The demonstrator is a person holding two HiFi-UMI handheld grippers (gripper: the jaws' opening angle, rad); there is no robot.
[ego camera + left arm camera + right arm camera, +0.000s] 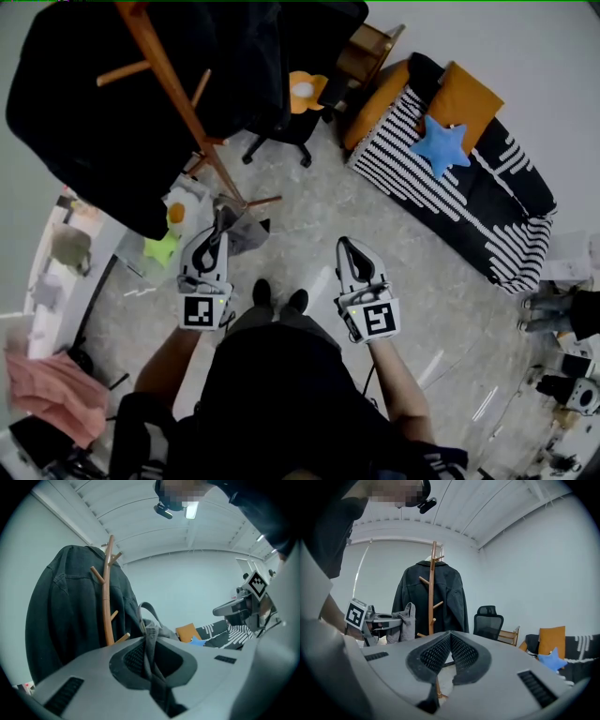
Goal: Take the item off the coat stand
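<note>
Item: grey cloth piece (152, 631), pinched betw. fingers of L gripper (220, 230), hanging near wooden coat stand (431, 588), apart from its pegs. Dark jacket (450, 597) hangs on stand. R gripper (449, 638): fingers together, nothing betw. them.

Left tool (149, 644) clamped shut on a grey fabric item (151, 625); its strap loop stood up above the jaws, just right of the wooden coat stand (108, 597). Dark jacket (61, 616) hung on the stand, draped mostly left of the pole. Right tool (220, 609) was well right of the stand, clear of the fabric.
</note>
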